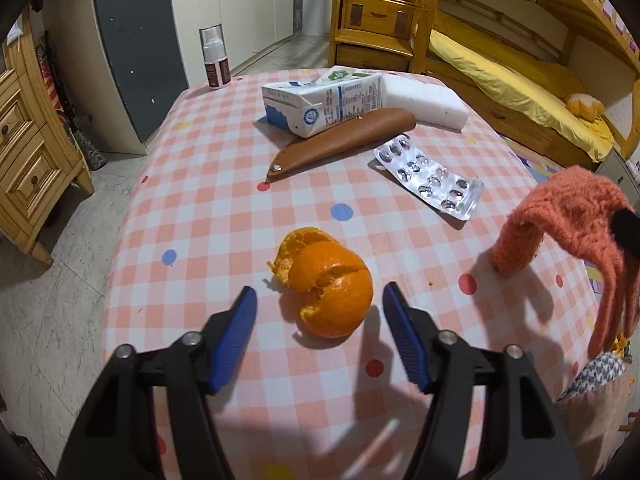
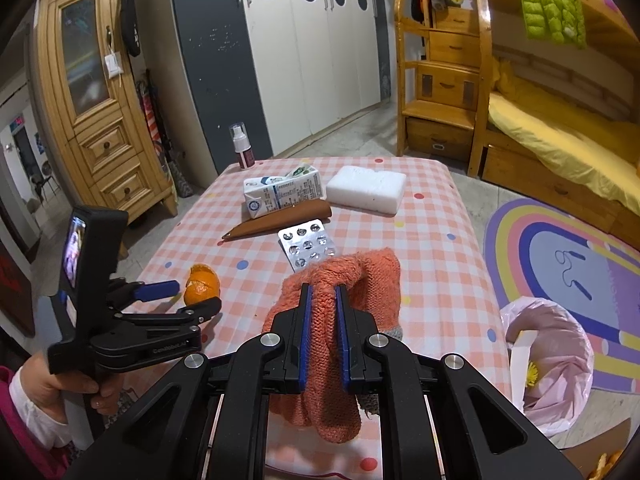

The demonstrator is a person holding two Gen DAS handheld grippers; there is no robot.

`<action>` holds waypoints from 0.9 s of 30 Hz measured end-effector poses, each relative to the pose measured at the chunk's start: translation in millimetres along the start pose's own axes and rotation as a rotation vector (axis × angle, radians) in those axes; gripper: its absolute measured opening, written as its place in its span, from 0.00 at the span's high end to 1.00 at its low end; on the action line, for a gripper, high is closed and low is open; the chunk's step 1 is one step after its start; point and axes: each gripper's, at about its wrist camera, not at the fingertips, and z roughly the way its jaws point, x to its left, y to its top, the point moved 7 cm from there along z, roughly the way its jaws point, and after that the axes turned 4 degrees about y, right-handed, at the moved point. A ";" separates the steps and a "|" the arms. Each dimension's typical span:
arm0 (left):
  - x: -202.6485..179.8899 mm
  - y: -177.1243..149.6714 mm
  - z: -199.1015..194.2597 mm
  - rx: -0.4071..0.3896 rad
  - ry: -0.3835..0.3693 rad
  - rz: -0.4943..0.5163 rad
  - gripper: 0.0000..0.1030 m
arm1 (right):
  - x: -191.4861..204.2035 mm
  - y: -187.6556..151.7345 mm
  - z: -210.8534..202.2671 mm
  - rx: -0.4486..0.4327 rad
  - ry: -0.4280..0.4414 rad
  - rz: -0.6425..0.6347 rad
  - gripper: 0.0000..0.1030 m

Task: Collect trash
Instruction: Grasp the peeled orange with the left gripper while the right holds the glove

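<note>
Table covered with pink-and-white checked cloth with coloured dots (image 1: 208,216) fills both wrist views.

Pink plastic trash bag (image 2: 560,344) stands open on the floor, right of and below the right gripper's fingers, off the table edge.

Orange knitted glove (image 2: 340,304) is clamped between the right gripper (image 2: 323,292) fingers, which are closed narrowly on a fold of it; the rest drapes either side of and below the pads. In the left wrist view the glove (image 1: 576,216) hangs at far right, one fingertip touching the cloth.

White foam block (image 2: 366,188) lies far ahead of the right fingers, just beside the blue-and-white milk carton (image 2: 282,192), which lies on its side.

Brown leather pointed case (image 1: 344,140) lies against the carton's near side.

Silver blister pack of pills (image 1: 430,176) lies ahead and right of the left fingers, near the case.

Peeled orange mandarin skin (image 1: 328,288) sits on the cloth between the tips of the left gripper (image 1: 318,296); fingers spread wide, not touching it.

Small white-and-maroon spray bottle (image 1: 216,60) stands upright at the far left table corner.
</note>
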 end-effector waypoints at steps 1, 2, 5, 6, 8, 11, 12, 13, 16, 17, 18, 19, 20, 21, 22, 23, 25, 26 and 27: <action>-0.3 0.3 0.8 -0.005 -0.005 -0.001 0.46 | -0.1 0.2 0.2 0.000 0.000 -0.001 0.89; -0.4 0.8 1.8 -0.008 -0.011 -0.003 0.48 | -0.1 0.3 0.3 -0.001 -0.001 -0.002 0.89; -1.5 2.1 2.3 -0.013 -0.041 -0.010 0.69 | -0.1 0.1 -0.2 0.001 -0.001 0.000 0.89; -1.7 3.2 -0.5 -0.021 -0.046 -0.011 0.73 | 0.2 0.0 -0.9 0.000 -0.002 0.000 0.89; -2.7 7.2 -12.5 -0.047 -0.073 -0.014 0.83 | 1.0 -0.1 -4.7 -0.009 -0.003 -0.001 0.89; -5.0 15.3 -35.3 -0.098 -0.099 -0.011 0.84 | 0.1 0.2 -12.6 -0.026 0.000 0.004 0.89; -6.8 18.2 -42.0 -0.112 -0.108 -0.010 0.84 | -0.1 0.7 -15.8 -0.033 0.001 0.007 0.89; -8.7 21.0 -49.7 -0.127 -0.119 -0.009 0.84 | -1.1 0.3 -18.8 -0.039 0.001 0.009 0.89; -19.1 27.2 -69.9 -0.162 -0.145 0.011 0.84 | -2.9 0.0 -30.6 -0.057 0.000 0.011 0.89; -24.2 28.4 -76.0 -0.170 -0.151 0.022 0.84 | -4.4 -0.3 -35.3 -0.062 -0.002 0.014 0.89; -28.3 29.8 -79.6 -0.174 -0.156 0.031 0.84 | -6.3 -0.4 -38.7 -0.066 -0.003 0.017 0.89; -35.0 31.2 -84.1 -0.177 -0.162 0.043 0.84 | -9.2 -1.5 -44.4 -0.072 -0.004 0.023 0.89; -39.6 31.8 -86.5 -0.178 -0.161 0.051 0.84 | -11.1 -2.3 -47.5 -0.075 -0.006 0.028 0.89; -45.8 33.2 -89.0 -0.180 -0.160 0.061 0.84 | -13.9 -2.7 -50.6 -0.078 -0.009 0.034 0.89; -49.8 33.4 -91.0 -0.183 -0.163 0.069 0.84 | -17.4 -3.6 -54.6 -0.082 -0.014 0.041 0.89; -56.8 34.5 -93.2 -0.185 -0.168 0.081 0.84 | -21.1 -4.3 -58.2 -0.086 -0.020 0.048 0.89; -68.9 36.5 -95.5 -0.191 -0.171 0.108 0.84 | -29.8 -6.4 -65.0 -0.092 -0.036 0.061 0.89; -77.1 37.2 -96.0 -0.191 -0.175 0.127 0.84 | -35.8 -7.9 -68.8 -0.095 -0.046 0.071 0.89; -84.3 37.7 -96.3 -0.191 -0.181 0.141 0.84 | -40.8 -8.8 -71.4 -0.098 -0.055 0.079 0.89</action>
